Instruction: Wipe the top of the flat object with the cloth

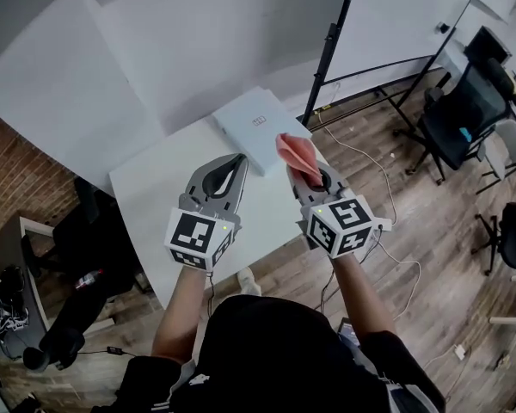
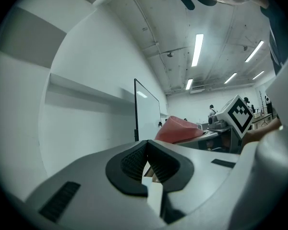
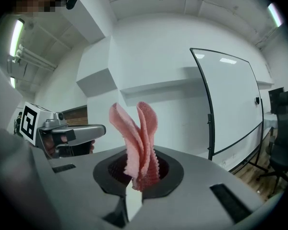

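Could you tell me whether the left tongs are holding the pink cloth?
No, the left tongs are shut and empty; the right tongs clamp the pink cloth.

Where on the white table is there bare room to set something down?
The white table is bare from the flat white box to its left and near edges; the left gripper hangs over that stretch. The far right corner is crowded: the box lies there, and the right gripper holds the pink cloth at it.

Pink waffle-textured cloth, matt
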Demonstrator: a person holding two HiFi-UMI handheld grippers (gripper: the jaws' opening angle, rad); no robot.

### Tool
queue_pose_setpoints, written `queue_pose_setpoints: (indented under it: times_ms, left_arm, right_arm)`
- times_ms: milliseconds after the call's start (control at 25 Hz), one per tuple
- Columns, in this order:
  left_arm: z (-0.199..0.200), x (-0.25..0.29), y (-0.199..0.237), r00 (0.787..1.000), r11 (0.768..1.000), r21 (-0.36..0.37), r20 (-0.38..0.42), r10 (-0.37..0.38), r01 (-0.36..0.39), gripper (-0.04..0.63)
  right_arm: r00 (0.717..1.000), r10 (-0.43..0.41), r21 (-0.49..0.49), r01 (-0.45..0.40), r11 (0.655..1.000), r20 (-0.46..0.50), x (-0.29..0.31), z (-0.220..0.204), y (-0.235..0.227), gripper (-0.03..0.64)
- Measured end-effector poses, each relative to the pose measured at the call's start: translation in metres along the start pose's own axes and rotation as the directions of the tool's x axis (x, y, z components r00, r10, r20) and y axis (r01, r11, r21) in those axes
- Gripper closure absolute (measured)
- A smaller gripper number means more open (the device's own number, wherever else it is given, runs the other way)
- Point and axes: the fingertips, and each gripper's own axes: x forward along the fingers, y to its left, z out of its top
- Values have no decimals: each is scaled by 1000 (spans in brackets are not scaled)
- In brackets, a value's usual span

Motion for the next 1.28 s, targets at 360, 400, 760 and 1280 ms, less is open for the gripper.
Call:
queue_pose_setpoints:
  times_ms: [360,400,760,1280]
  left_arm:
    - [-24,15,56,999,998,-45,-22,-41,40,583]
    - [-26,15,59,999,998,-44,-19,-48,47,583]
    - [-29,13,85,998,990,-125,18,-60,62,583]
    - [-54,48,79,995,990,-121,-56,-83,75,583]
  right_arm:
    - [998,-54,40,56,998,-29,56,-8,-3,569]
    - [998,-61,41,63,997,-33,60,-9,-3,569]
    - [995,-83,23,85,996,-60,77,-9,5,569]
    - [994,-69,59,74,996,-89,95,-23,-32,569]
